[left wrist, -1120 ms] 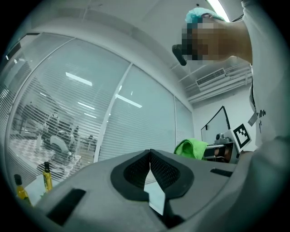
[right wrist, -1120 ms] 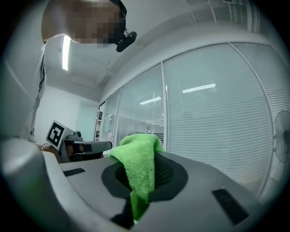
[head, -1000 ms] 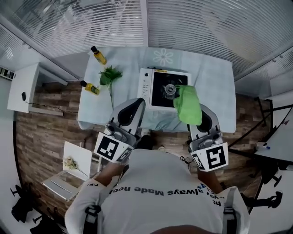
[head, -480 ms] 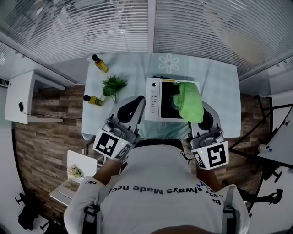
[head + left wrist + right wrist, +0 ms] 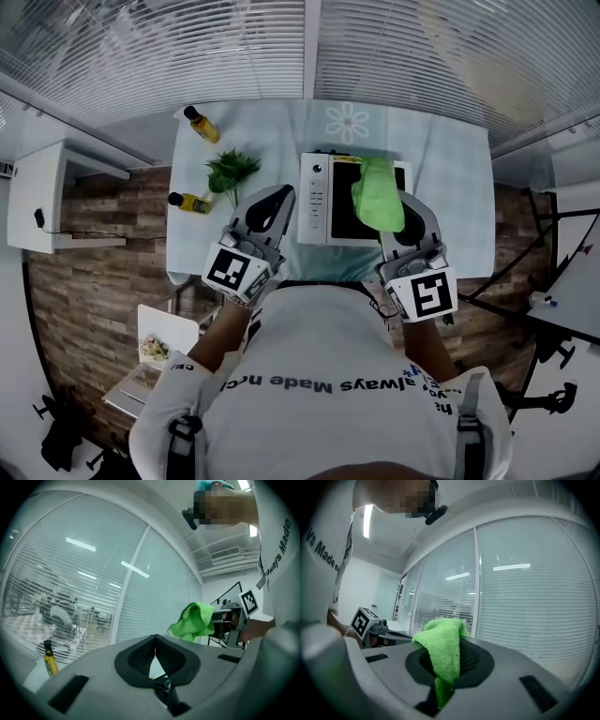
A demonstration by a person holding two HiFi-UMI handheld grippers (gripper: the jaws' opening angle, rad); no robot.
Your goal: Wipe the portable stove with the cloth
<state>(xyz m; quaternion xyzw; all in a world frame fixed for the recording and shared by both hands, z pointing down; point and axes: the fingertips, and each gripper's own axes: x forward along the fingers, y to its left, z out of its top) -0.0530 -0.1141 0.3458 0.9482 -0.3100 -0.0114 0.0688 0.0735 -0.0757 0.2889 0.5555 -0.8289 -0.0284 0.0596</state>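
**Head view**
- Portable stove point(image 5: 342, 223): white body with a black top, on the cloth-covered desk point(image 5: 445, 178). Its long axis runs left to right, and the control strip is at its left end.
- Green cloth point(image 5: 379, 192): over the right half of the stove's black top, hanging from the right gripper point(image 5: 396, 204). Whether it touches the top cannot be told.
- Left gripper point(image 5: 279, 197): just off the stove's left end, beside the control strip, carrying nothing.
- Leafy sprig point(image 5: 231, 171): left of the stove.
- Two yellow bottles, one beyond the sprig point(image 5: 202, 124) and one at the desk's left edge point(image 5: 187, 201): both well apart from the stove.

**Left gripper view**
- Jaws pressed together with nothing between them.
- The stove is out of frame; glass wall and blinds fill the view.
- The cloth and the right gripper show to the right of the jaws.

**Right gripper view**
- Jaws clamped on a fold of the cloth, and the rest drapes over the jaw tips.
- The stove is again out of frame below.

**Governing relation**
- The stove top lies directly under the held cloth, and the right gripper is the nearer one.
- Judged next need: lower the cloth onto the top and sweep it along the stove's long axis towards the control strip.
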